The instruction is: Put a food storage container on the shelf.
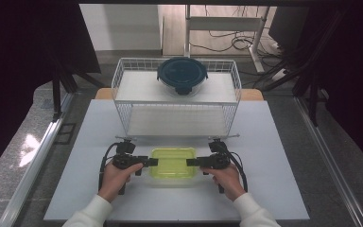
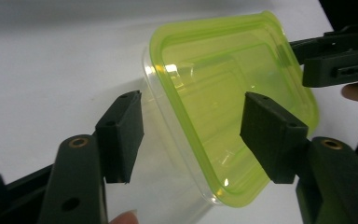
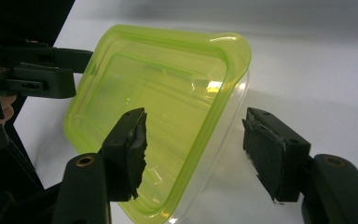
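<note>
A clear rectangular container with a lime-green lid (image 1: 172, 162) lies on the white table (image 1: 274, 189) near the front. My left gripper (image 1: 152, 161) is at its left end and my right gripper (image 1: 191, 162) at its right end, each held in a hand. In the left gripper view the left gripper (image 2: 193, 135) is open, one jaw over the lid (image 2: 223, 93) and the other outside the clear wall. In the right gripper view the right gripper (image 3: 198, 151) is open the same way around the lid's (image 3: 158, 102) edge. Neither pinches it.
A white wire rack (image 1: 176, 97) with two shelves stands behind the container. A round glass container with a dark blue lid (image 1: 182, 74) sits on its upper shelf. Bare table lies left and right of the hands.
</note>
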